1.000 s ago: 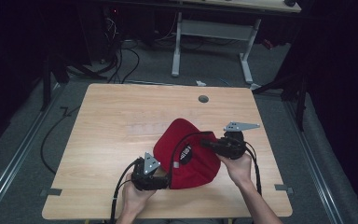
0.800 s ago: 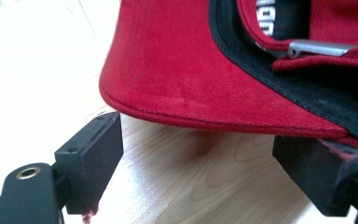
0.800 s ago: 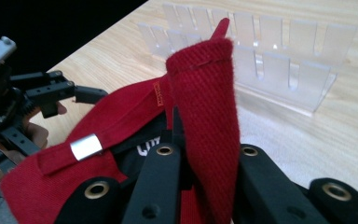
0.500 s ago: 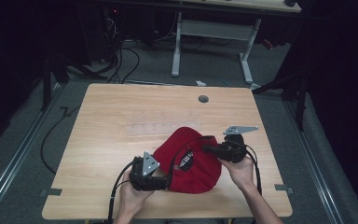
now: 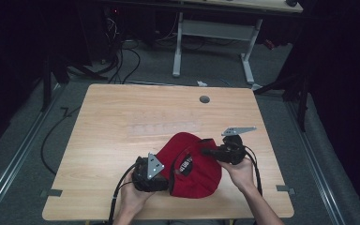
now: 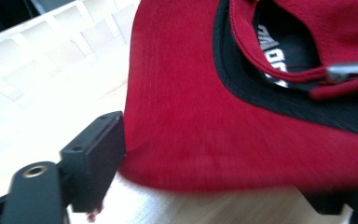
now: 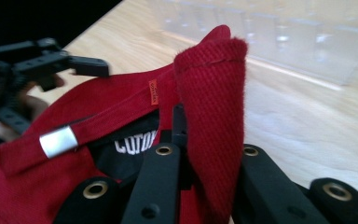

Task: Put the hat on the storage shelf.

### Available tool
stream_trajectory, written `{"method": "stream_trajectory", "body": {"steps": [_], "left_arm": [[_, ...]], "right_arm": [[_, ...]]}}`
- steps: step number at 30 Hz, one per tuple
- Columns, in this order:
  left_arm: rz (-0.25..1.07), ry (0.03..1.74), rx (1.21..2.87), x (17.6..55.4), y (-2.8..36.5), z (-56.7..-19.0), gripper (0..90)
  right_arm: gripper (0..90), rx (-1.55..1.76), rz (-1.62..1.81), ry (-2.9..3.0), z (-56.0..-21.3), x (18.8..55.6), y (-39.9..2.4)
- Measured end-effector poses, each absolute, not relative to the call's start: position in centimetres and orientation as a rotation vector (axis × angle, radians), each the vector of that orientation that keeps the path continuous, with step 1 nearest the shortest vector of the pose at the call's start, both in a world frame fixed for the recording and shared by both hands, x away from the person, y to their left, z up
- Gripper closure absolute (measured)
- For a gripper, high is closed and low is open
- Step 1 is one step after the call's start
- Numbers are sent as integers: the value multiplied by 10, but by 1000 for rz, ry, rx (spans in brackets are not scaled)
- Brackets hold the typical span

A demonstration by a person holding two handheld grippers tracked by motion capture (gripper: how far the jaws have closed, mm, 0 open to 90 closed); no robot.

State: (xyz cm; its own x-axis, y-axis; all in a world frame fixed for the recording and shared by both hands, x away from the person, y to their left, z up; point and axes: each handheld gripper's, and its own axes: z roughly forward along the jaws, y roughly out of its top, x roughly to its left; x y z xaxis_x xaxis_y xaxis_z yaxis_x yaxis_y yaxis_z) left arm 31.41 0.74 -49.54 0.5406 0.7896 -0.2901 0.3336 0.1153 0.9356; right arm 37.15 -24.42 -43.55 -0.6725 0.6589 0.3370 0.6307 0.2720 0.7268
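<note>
You work at one wooden table [image 5: 122,122] in a dark room. Nearest you, at 6 o'clock on the table, lies one red cap [image 5: 192,176], inside up, with your two grippers on either side. Your left gripper [image 5: 161,176], at the cap's 9 o'clock, has its jaws spread and just easing inward, the brim [image 6: 205,130] between them, one pad beside its edge. Your right gripper [image 7: 205,154], at the cap's 2 o'clock, is clamped on a fold of the cap's cloth. One metal buckle [image 7: 58,141] shows on the strap. Farther off, at 12 o'clock, one grey grommet [image 5: 204,99] sits in the table.
</note>
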Motion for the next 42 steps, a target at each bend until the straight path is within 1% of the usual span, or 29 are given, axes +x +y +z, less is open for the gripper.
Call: {"method": "stream_trajectory", "body": {"steps": [4,5,7,8,9,11,12,13,17,18,19,25,30,36,37,42], "left_arm": [[442,999,1485,313,7,-493,270],[437,987,1488,312,8,-493,310],[435,980,1490,312,8,-493,353],[430,977,1482,311,7,-493,353],[423,973,1483,311,7,-493,388],[402,969,1486,311,9,-492,452],[383,972,1488,312,9,-492,452],[363,977,1482,312,10,-491,488],[324,971,1475,312,13,-487,544],[311,970,1471,311,13,-486,581],[293,962,1474,310,14,-483,597],[277,921,1514,306,15,-476,664],[273,888,1543,302,16,-468,715],[253,880,1550,302,20,-462,750],[250,879,1555,302,21,-461,769],[243,886,1567,304,27,-459,827]], "right_arm": [[847,1230,1383,2501,-435,370,-237],[846,1244,1396,2503,-436,371,-238],[844,1246,1397,2510,-436,371,-239],[844,1246,1397,2510,-436,371,-239],[842,1245,1392,2510,-436,371,-239],[834,1251,1398,2505,-436,370,-239],[834,1251,1398,2505,-436,370,-239],[822,1237,1406,2501,-437,370,-239],[814,1224,1411,2506,-437,370,-240],[811,1225,1419,2505,-437,369,-241],[808,1218,1423,2503,-437,369,-241],[783,1215,1449,2486,-438,370,-242],[737,1221,1482,2471,-440,371,-241],[642,1243,1536,2460,-440,376,-242],[611,1272,1552,2446,-443,377,-245],[594,1297,1585,2401,-441,378,-253]]}}
